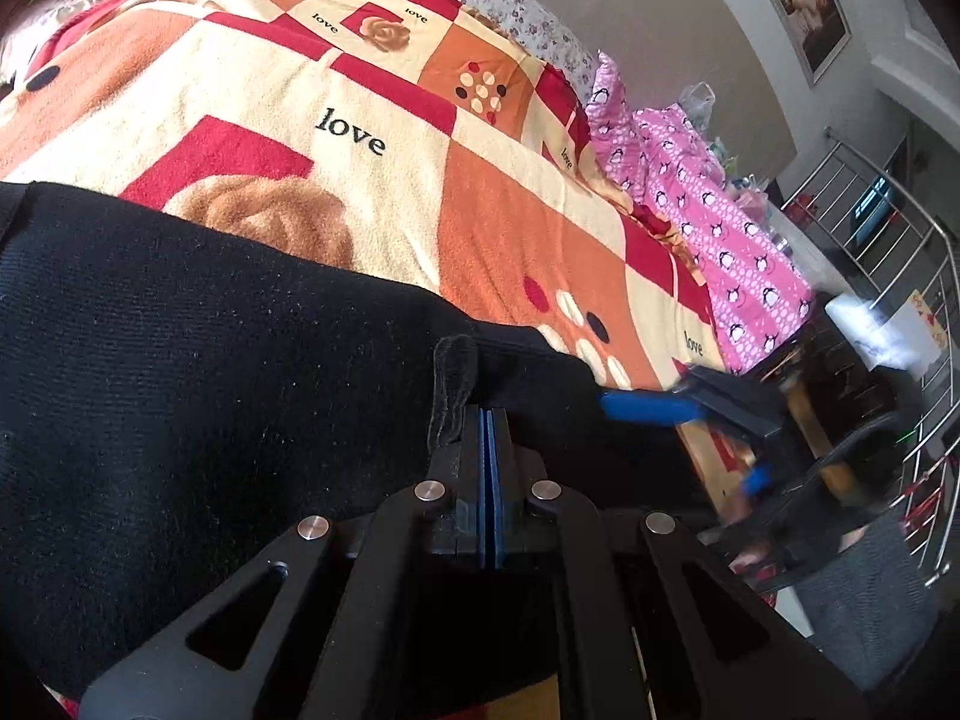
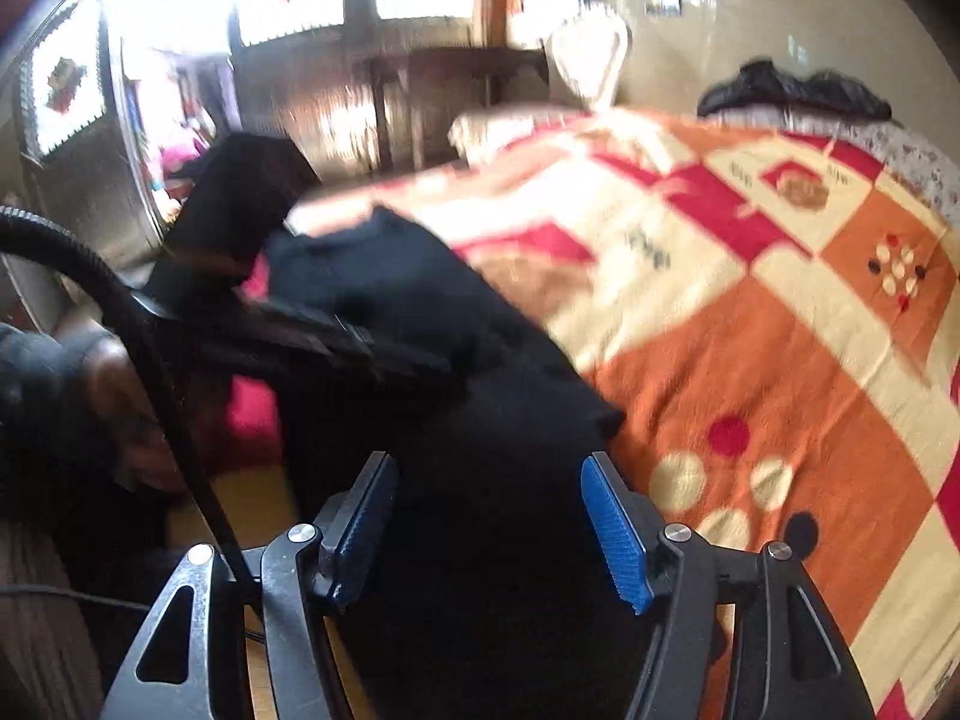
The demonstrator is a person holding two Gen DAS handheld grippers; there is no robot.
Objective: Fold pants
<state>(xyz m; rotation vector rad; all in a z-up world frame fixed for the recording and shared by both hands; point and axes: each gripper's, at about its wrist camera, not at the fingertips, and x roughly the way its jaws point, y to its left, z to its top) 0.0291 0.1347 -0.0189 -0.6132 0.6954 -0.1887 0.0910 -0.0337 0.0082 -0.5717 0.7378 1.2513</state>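
Note:
Black pants (image 1: pixel 180 360) lie across the near edge of a bed with an orange, red and cream blanket (image 1: pixel 336 120). My left gripper (image 1: pixel 493 420) is shut on a fold of the pants' edge, and a black loop of cloth sticks up beside its fingers. My right gripper (image 2: pixel 489 480) is open, with its blue pads on either side of the black pants (image 2: pixel 480 420) near the bed's edge. The right gripper also shows in the left wrist view (image 1: pixel 648 408), to the right of the pants. The left gripper shows blurred in the right wrist view (image 2: pixel 336 342).
Pink penguin-print cloth (image 1: pixel 720 222) lies at the bed's far right side. A metal rack (image 1: pixel 900 300) stands beyond it. A dark garment (image 2: pixel 792 90) lies at the head of the bed. A wooden table (image 2: pixel 432 96) and windows are to the left. A black hose (image 2: pixel 120 312) hangs by the right gripper.

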